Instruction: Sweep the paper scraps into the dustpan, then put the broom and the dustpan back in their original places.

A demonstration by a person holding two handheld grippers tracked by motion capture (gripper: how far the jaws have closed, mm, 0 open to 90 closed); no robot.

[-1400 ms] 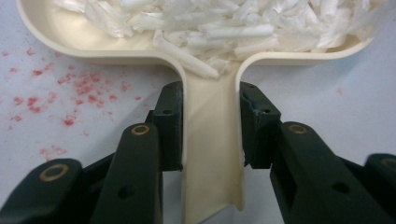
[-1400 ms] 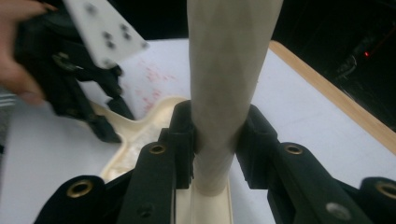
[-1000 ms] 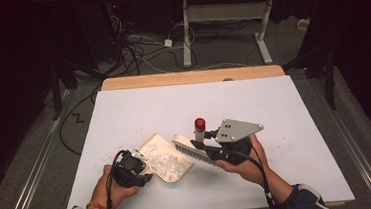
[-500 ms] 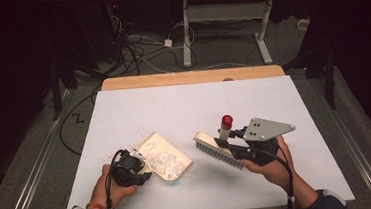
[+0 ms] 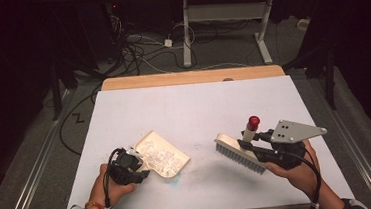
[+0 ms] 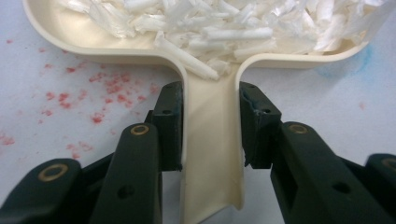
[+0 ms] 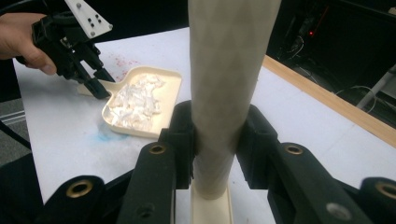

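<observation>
The sweeping looks done: white shreds [image 5: 158,158] fill the dustpan [image 5: 175,155] on the bench [image 5: 194,109], left hand-held gripper [image 5: 137,164] clamped on its handle; right hand-held gripper [image 5: 254,141] clamps the brush [image 5: 237,150] aside; emptying remains.

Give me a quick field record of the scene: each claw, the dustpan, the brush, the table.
left claw: shut on the dustpan's handle
right claw: shut on the brush's handle
dustpan: cream, on the table, holds white paper shreds
brush: cream, bristles down, apart from the dustpan on its right
table: white top, red and blue smudges near the dustpan
</observation>
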